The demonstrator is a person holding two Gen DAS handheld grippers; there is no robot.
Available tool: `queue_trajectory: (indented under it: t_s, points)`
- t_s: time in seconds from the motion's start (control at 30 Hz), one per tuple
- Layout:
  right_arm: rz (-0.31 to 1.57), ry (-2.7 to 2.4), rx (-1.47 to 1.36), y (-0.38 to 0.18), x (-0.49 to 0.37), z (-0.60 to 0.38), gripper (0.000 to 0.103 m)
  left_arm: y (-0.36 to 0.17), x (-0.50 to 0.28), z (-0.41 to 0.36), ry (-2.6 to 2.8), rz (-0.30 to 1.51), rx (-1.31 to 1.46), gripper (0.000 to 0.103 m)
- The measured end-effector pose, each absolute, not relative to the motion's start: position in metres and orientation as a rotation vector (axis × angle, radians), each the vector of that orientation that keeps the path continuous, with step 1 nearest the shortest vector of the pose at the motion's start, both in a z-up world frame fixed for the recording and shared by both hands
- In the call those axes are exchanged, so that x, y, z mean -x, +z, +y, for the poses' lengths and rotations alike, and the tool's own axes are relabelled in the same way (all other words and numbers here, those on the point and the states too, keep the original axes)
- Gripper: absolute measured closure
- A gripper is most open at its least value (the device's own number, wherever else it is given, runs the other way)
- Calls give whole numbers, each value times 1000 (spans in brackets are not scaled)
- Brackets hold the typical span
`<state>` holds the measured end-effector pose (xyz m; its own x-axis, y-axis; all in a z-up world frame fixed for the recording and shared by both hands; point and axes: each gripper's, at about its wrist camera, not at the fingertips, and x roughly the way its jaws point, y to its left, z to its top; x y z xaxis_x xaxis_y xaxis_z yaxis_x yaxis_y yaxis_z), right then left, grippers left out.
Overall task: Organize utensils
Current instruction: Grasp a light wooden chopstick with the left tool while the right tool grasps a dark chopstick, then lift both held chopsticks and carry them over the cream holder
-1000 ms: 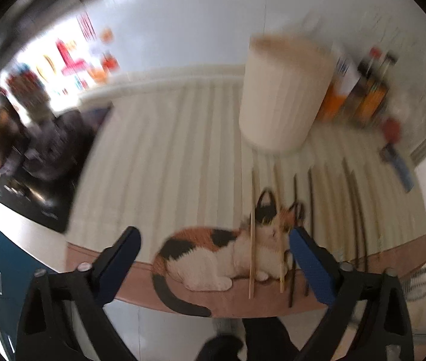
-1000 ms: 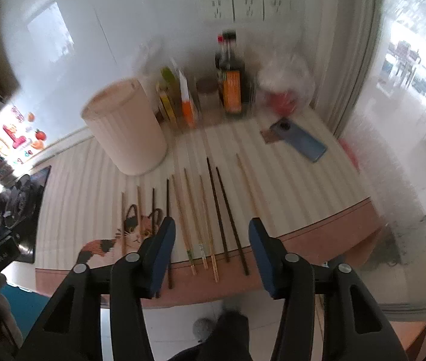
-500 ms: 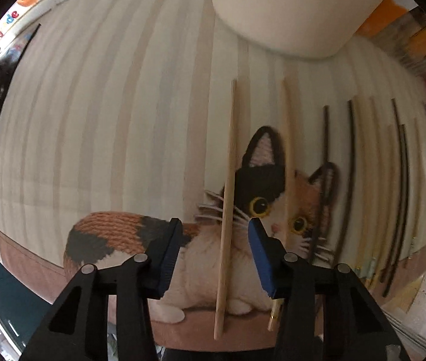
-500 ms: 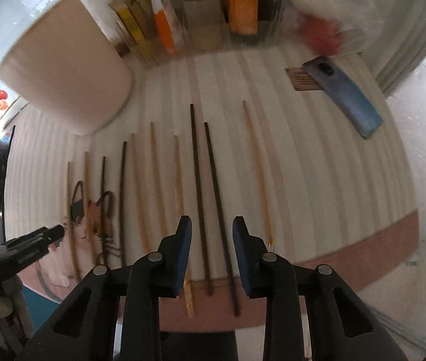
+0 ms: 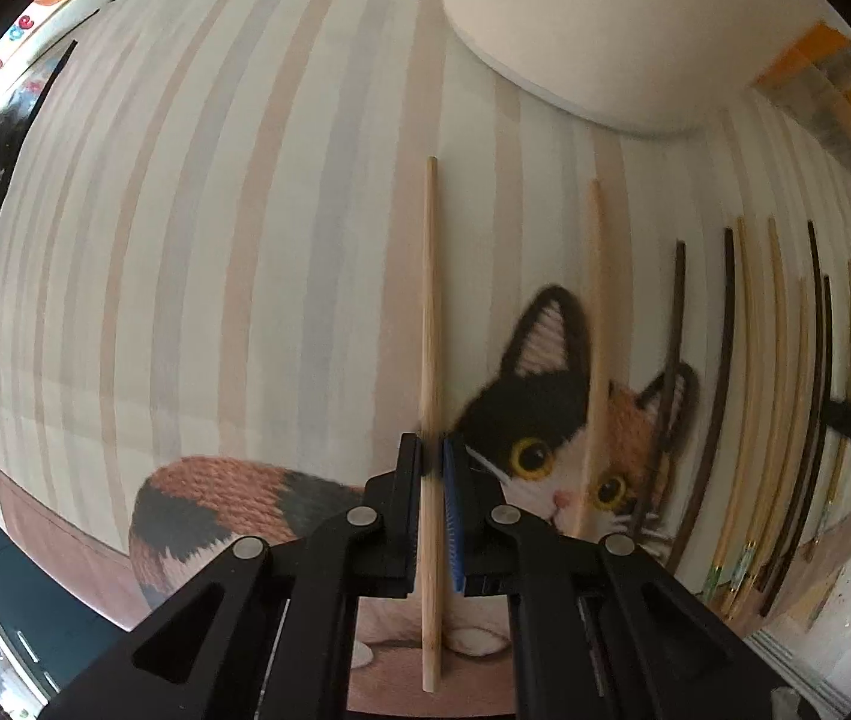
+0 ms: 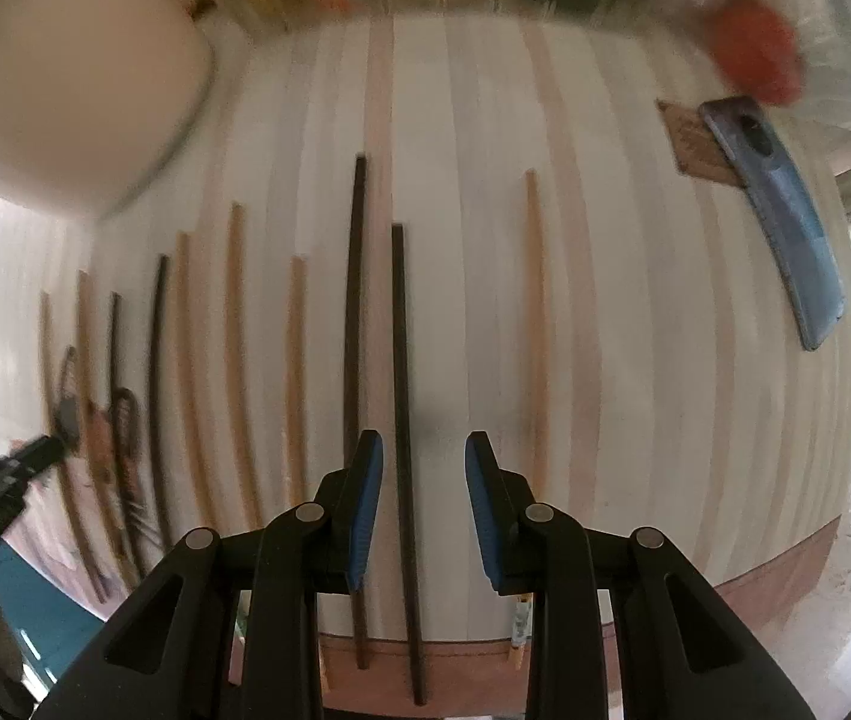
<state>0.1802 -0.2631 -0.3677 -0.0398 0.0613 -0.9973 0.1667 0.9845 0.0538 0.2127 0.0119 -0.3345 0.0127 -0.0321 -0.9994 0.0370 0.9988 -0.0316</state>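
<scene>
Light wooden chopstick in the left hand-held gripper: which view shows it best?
Left wrist view: the light wooden chopstick runs full length, pinched by the left hand-held gripper. Right wrist view shows only blurred sticks at its left edge.

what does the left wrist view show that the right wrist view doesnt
Only the left wrist view shows the left gripper shut on a pale wooden chopstick, and clearly shows the calico cat print on the striped mat.

Only the right wrist view shows the right gripper open, straddling a dark chopstick without pressing it, plus a blue phone at the mat's right.

Both show the row of light and dark chopsticks and the cream cylindrical holder at the back.
</scene>
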Motion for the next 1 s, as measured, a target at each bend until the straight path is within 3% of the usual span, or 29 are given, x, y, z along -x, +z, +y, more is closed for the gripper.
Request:
queue_trajectory:
  t_s: [0.1, 0.2, 1.0]
  points:
    - [1631, -90, -111, -375, -180, -257, 73, -338, -213, 14, -62, 1558, 0, 98]
    - [1638, -120, -96, -379, -177, -256, 96, -341, -211, 13, -83, 1556, -14, 98]
    - [1704, -153, -134, -405, -200, -262, 97, -343, -229, -17, -127, 1564, -126, 98]
